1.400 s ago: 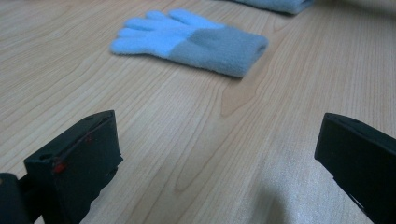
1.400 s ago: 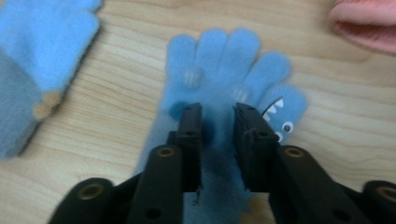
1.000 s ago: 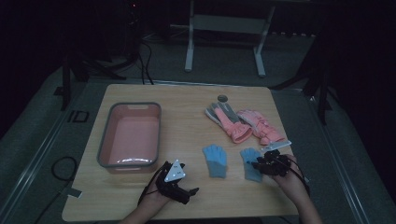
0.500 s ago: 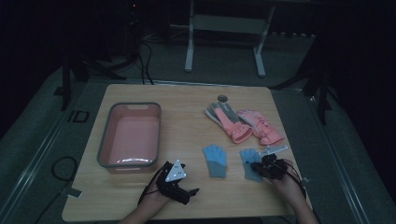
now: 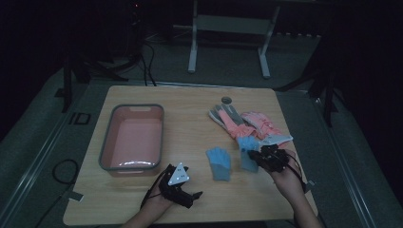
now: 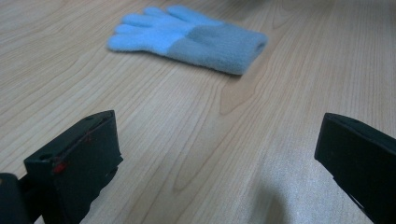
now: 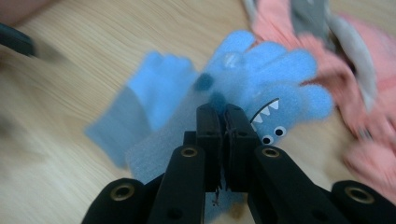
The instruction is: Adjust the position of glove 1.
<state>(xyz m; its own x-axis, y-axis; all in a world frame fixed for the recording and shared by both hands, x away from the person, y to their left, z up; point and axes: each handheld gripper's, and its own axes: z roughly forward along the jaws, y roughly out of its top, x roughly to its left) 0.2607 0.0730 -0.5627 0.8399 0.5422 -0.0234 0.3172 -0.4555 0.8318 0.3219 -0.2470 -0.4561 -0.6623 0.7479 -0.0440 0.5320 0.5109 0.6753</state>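
Pinching a small blue fleece glove with a monster face (image 7: 261,93) between closed jaws: right gripper (image 5: 270,158), at the table's near right, glove pointing far. Resting wide open and empty: left gripper (image 5: 178,185), aiming right toward the second blue fleece glove (image 6: 191,35), lying near centre, closer to it.

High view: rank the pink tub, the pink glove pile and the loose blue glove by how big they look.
1. pink tub
2. pink glove pile
3. loose blue glove
No close calls; all lie on the same table.

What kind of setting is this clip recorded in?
Probably a lab or data-collection room, dimly lit: a lone wooden table on grey floor, cables and a metal stand behind it, a handheld gripper working staged gloves.
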